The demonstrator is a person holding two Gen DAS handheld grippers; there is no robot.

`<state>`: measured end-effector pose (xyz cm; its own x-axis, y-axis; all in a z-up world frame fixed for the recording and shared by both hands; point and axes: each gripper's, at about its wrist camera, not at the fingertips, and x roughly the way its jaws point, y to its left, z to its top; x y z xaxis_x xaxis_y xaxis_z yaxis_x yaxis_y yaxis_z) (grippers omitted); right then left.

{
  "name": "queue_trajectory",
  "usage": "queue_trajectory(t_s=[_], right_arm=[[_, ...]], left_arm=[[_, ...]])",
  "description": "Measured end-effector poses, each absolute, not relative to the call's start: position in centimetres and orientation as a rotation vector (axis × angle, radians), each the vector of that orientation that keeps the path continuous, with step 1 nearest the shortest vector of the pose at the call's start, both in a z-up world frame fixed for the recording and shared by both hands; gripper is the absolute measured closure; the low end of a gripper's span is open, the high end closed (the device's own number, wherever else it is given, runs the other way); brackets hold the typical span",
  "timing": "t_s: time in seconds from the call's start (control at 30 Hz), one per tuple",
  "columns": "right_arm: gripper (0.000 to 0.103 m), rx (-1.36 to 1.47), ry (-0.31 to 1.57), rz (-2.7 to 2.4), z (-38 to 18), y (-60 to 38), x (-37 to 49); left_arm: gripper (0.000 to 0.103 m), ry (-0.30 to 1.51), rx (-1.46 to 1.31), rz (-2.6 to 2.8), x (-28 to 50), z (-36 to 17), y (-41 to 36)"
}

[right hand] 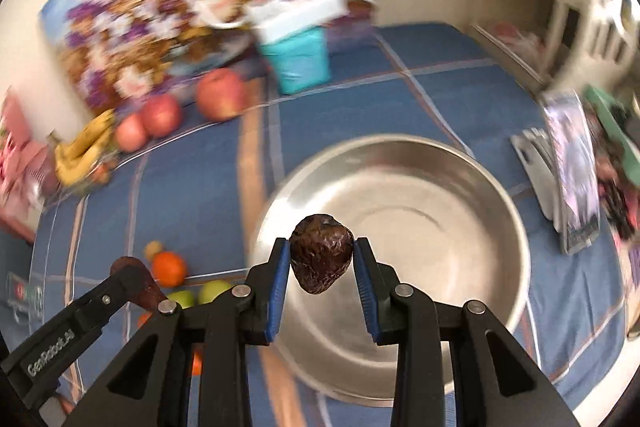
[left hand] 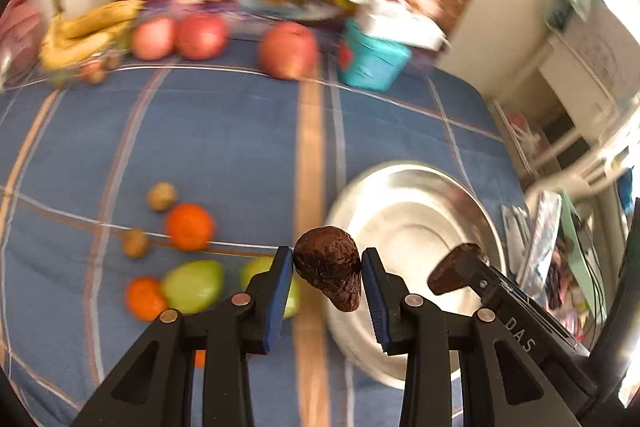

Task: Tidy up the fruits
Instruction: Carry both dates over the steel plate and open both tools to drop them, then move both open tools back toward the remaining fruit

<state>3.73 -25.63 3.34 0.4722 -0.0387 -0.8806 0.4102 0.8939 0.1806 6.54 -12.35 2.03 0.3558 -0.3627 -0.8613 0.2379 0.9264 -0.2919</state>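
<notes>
My left gripper (left hand: 328, 267) is shut on a dark wrinkled fruit (left hand: 330, 273), held above the blue checked cloth beside the steel bowl (left hand: 420, 187). My right gripper (right hand: 322, 259) is shut on a second dark wrinkled fruit (right hand: 321, 259), held over the steel bowl (right hand: 440, 179), which holds no fruit. The right gripper and its fruit (left hand: 452, 269) show at the right of the left wrist view. The left gripper's fruit (right hand: 138, 281) shows at the lower left of the right wrist view. Oranges (left hand: 189, 227), green fruits (left hand: 192, 285) and small brown fruits (left hand: 161, 195) lie on the cloth at the left.
Bananas (left hand: 86, 31) and red apples (left hand: 202, 35) lie along the back by a floral panel. A teal box (left hand: 374, 63) stands at the back. Packets and papers (right hand: 572, 163) lie right of the bowl, near the bed's edge. The frames are motion-blurred.
</notes>
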Motion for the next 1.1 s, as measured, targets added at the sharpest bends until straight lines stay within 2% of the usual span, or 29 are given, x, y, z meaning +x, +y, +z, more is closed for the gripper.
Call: queue_trajectory(t_s=[0.23, 0.57, 0.63, 0.7, 0.8, 0.83, 0.93, 1.0, 1.1], right_arm=[[0.069, 0.473, 1.077, -0.381, 2.6, -29.6, 2.1], [0.068, 0.477, 1.063, -0.424, 3.3, -30.4, 1.6], [0.068, 0.469, 1.063, -0.419, 3.4, -30.2, 1.6], [0.068, 0.463, 1.064, -0.413, 3.5, -30.0, 1.6], [0.068, 0.452, 1.077, -0.411, 3.3, -29.7, 1.8], [0.067, 0.452, 1.083, -0.411, 3.1, -29.5, 1.8], [0.053, 0.439, 1.123, -0.397, 2.3, -28.9, 2.2], [0.051, 0.426, 1.147, -0.383, 1.7, -28.2, 2.5], [0.051, 0.401, 1.177, -0.354, 1.1, -26.8, 2.9]], left_arm=[[0.063, 1.148, -0.09, -0.481, 6.1, 1.3, -16.0], [0.061, 1.161, -0.117, -0.465, 6.2, 1.0, -14.4], [0.055, 1.167, -0.117, -0.427, 6.4, 0.8, -13.3], [0.041, 1.167, -0.1, -0.367, 6.7, 0.6, -12.1], [0.028, 1.17, -0.067, -0.255, 7.1, 0.3, -9.7], [0.026, 1.174, -0.059, -0.223, 7.3, 0.1, -8.8], [0.019, 1.176, -0.036, -0.149, 7.7, -0.2, -6.4], [0.011, 1.166, -0.017, -0.105, 7.9, -0.2, -4.9], [0.007, 1.135, -0.006, -0.031, 8.1, 0.1, -2.2]])
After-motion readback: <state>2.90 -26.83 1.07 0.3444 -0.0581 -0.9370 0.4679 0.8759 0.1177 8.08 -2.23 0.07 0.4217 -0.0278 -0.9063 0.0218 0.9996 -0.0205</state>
